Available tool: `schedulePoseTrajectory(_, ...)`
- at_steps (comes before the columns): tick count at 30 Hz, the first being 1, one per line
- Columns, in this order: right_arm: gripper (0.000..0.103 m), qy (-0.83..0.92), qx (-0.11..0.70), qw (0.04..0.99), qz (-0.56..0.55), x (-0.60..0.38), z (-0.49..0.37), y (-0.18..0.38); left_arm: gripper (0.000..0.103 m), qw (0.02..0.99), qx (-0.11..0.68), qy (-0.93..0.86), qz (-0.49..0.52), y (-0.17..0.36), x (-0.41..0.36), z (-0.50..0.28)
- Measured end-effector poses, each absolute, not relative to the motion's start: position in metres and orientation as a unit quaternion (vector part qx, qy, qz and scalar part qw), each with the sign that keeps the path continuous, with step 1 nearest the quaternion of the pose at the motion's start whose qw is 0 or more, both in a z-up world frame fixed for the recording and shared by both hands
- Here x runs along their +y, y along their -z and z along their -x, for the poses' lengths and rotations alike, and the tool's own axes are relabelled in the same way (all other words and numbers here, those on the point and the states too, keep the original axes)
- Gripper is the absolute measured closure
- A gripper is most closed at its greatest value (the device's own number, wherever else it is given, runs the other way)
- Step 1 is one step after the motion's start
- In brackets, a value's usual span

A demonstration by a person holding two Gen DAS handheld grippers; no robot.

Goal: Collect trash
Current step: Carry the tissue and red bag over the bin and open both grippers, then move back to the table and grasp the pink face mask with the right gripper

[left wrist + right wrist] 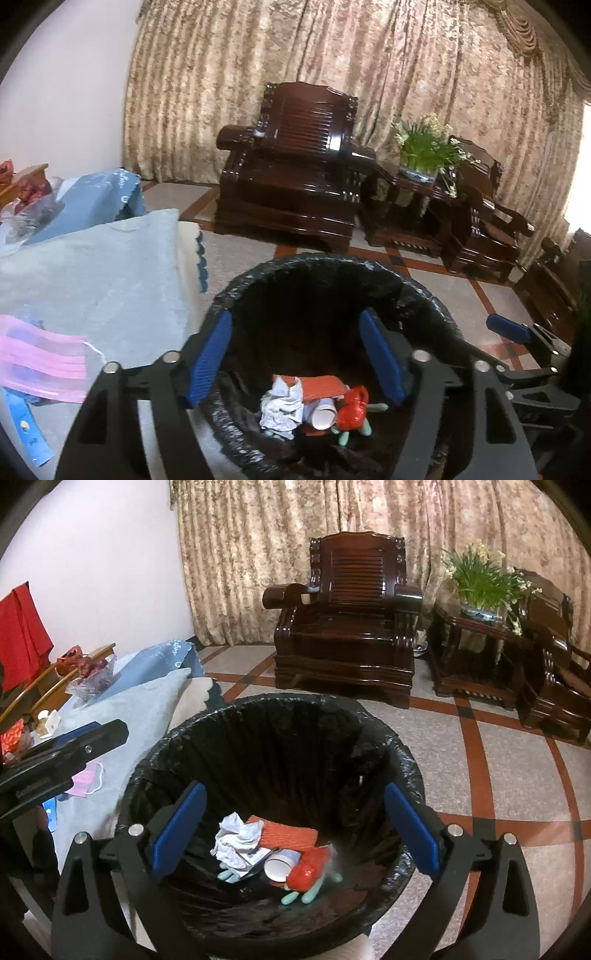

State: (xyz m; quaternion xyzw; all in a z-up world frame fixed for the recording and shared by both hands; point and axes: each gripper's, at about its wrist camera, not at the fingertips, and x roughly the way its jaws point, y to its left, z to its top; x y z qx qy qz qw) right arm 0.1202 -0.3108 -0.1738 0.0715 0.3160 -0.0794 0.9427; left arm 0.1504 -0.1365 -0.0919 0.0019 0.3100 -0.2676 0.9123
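Both tongs are held open and empty above the trash bin.

In the left wrist view, the left tongs (295, 354) are seen spread wide over the trash bin (424, 291); a pink mask (40, 363) is left on the surface to their left, probably to be collected. In the right wrist view, the right tongs (295, 830) are also opened wide with nothing gripped, the collected trash (277, 853) lying just below them in the bin, as after a drop.
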Motion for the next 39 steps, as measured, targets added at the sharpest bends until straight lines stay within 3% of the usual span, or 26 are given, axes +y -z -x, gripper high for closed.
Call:
schedulePoseTrajectory(6, 0.007, 0.054, 0.312, 0.947, -0.062, -0.289, -0.125, 0.167, 0.023, 0.921, 0.305, 0.24, 0.002, 0.085, -0.105, -0.146)
schedulePoseTrajectory(29, 0.007, -0.116, 0.307, 0.945, -0.013, -0.122, -0.171, 0.15, 0.022, 0.959, 0.281, 0.035, 0.023, 0.081, 0.095, -0.112)
schedulePoseTrajectory(39, 0.007, -0.169, 0.314, 0.934, 0.006, -0.051, -0.2, 0.171, 0.022, 0.957, 0.288, -0.019, 0.021, 0.1, 0.151, -0.102)
